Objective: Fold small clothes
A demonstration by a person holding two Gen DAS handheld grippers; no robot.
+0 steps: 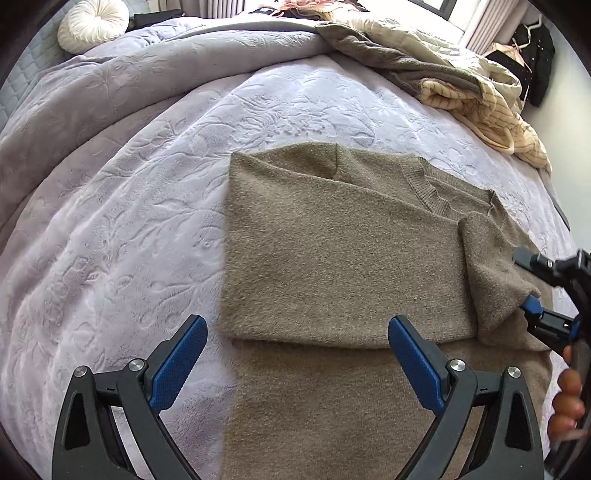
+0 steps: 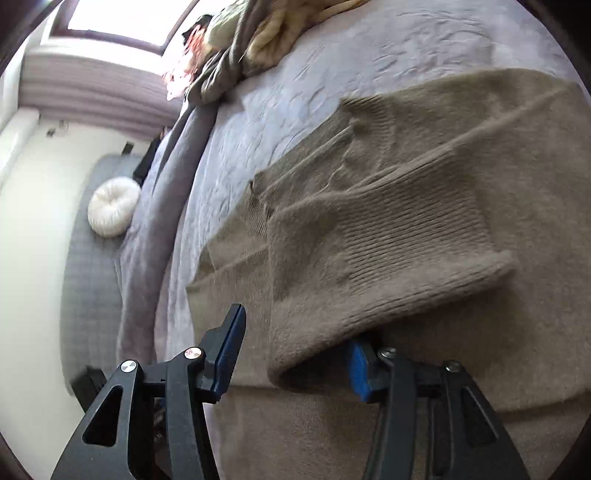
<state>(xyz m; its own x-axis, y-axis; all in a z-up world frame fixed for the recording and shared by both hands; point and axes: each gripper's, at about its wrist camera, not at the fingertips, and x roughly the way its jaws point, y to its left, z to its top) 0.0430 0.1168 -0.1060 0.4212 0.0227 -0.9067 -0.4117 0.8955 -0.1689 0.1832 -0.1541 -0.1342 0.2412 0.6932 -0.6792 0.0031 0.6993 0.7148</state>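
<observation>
A taupe knit sweater (image 1: 332,251) lies partly folded on a lilac bedspread (image 1: 129,221), with one side folded over its body and the ribbed neckline at the right. My left gripper (image 1: 297,354) is open and empty, just above the sweater's lower fold edge. My right gripper (image 1: 532,291) comes in from the right, its jaws wide apart, with the sweater's sleeve cuff (image 1: 495,291) draped over its lower finger. In the right wrist view the gripper (image 2: 299,354) is open, and the sleeve (image 2: 388,280) lies over the right finger, hiding its tip.
A heap of cream, striped and grey clothes (image 1: 461,81) lies at the bed's far right. A grey blanket (image 1: 110,92) is bunched along the far left. A round white cushion (image 1: 92,24) sits by the headboard. Dark clothes hang on the wall at the far right (image 1: 535,55).
</observation>
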